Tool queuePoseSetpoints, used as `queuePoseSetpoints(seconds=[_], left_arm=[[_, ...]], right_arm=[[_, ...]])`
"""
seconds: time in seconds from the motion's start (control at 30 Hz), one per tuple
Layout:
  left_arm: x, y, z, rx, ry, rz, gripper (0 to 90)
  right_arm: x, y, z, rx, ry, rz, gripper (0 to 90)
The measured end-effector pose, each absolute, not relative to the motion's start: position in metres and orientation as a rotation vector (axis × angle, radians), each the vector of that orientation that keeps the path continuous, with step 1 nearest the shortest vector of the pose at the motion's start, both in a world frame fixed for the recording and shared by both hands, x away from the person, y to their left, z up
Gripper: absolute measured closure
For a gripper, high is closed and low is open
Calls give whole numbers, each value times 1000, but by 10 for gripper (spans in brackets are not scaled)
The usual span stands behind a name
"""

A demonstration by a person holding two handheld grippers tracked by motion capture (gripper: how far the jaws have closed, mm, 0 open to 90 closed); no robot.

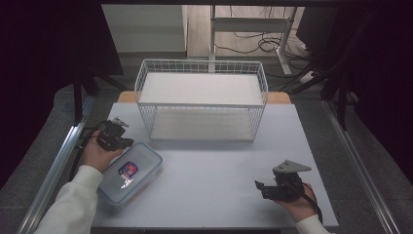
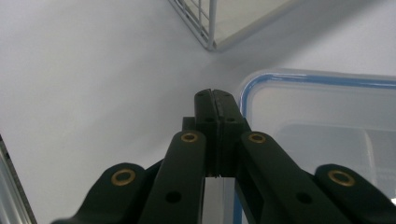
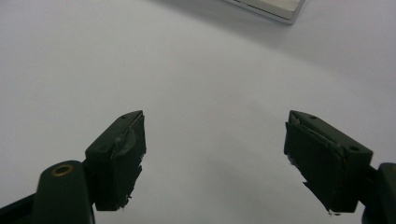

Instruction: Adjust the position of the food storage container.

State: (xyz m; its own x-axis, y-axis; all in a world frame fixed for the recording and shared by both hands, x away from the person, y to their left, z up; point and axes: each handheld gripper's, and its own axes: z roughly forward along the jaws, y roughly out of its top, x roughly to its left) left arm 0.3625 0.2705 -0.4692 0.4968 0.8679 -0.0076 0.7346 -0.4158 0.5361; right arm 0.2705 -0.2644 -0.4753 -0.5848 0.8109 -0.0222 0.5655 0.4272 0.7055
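The left gripper (image 1: 116, 138), jaws pressed together on nothing, sits at the far-left corner of the clear rectangular blue-rimmed plastic container (image 1: 130, 172), whose long axis runs near-left to far-right, well left of the wide-open right gripper (image 1: 272, 187).

Clear lidded container (image 1: 129, 173), at 8 o'clock on the pale grey-white table (image 1: 219, 170): blue seal rim, red-and-blue label on the lid. Wire basket rack (image 1: 201, 100), at 12 o'clock: white. Left gripper (image 2: 215, 100) and right gripper (image 3: 215, 140): black, brass-coloured rivets. Sleeves: white.
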Motion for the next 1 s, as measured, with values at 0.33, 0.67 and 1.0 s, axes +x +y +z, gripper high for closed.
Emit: queuePoseSetpoints(seconds=[0.33, 0.67, 1.0], left_arm=[[364, 255, -470, 2255, 1265, 311, 900], [356, 222, -470, 2271, 1146, 202, 900], [324, 244, -443, 2255, 1120, 294, 900]], right_arm=[[271, -263, -477, 1167, 2335, 930, 219], [271, -263, -477, 1169, 2337, 925, 219], [270, -264, -477, 1171, 2334, 928, 219]])
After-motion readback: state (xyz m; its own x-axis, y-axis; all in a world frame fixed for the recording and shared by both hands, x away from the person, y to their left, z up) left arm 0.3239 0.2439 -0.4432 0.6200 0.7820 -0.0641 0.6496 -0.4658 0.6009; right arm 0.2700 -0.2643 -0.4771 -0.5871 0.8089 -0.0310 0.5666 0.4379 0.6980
